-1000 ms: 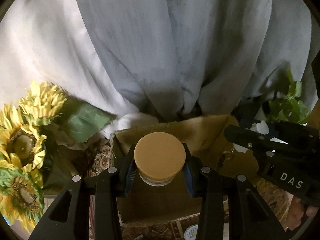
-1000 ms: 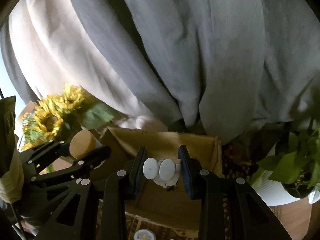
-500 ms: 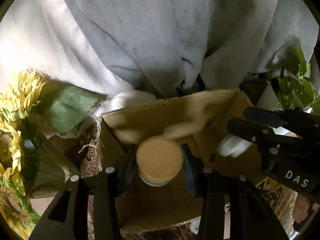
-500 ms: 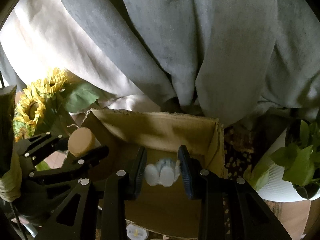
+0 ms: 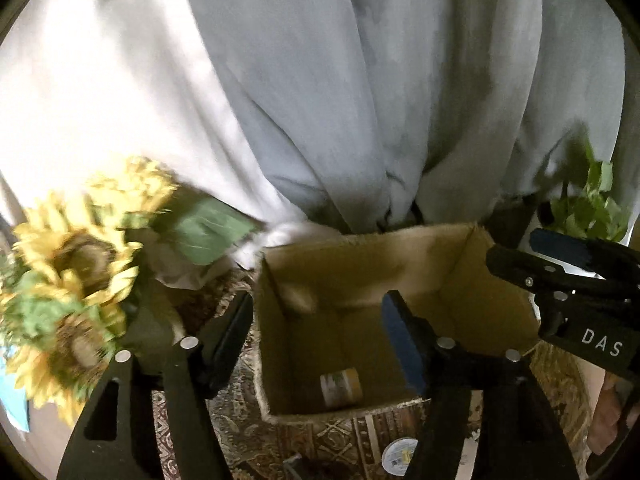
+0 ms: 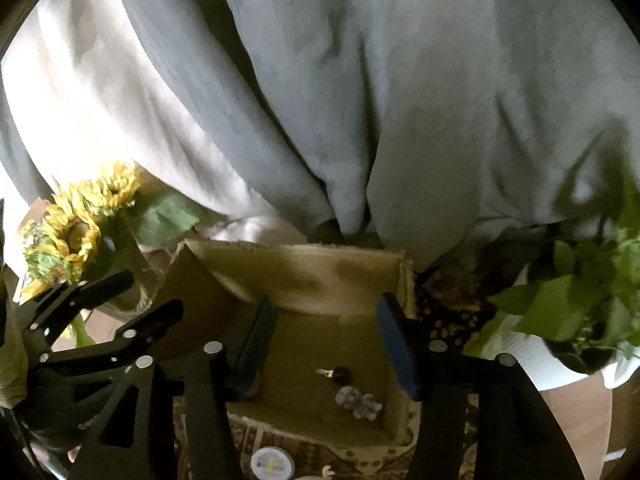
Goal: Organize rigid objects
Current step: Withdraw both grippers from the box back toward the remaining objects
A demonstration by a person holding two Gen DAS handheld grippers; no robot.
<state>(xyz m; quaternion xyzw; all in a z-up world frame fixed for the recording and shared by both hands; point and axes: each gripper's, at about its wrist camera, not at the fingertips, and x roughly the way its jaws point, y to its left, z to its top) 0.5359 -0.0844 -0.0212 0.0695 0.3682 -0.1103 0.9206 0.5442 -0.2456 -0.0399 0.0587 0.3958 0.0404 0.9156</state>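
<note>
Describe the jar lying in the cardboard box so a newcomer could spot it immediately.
Find the open cardboard box below the grey curtain, between the sunflowers and the potted plant. The jar lies on its side on the box floor, the only thing there with a yellowish label and tan lid.

Left wrist view: looks forward and steeply down along its own fingers into an open cardboard box (image 5: 360,272) at lower centre, close above it. Curtain (image 5: 360,80) fills the upper frame; sunflowers (image 5: 72,264) at left; the other gripper enters at right edge.

Right wrist view: same downward tilt, close over the same box (image 6: 304,276), seen from further right. Potted plant (image 6: 580,304) at right; sunflowers (image 6: 76,232) small at left.

Shared: box, curtain, sunflowers, patterned cloth (image 5: 344,440) at the bottom.
</note>
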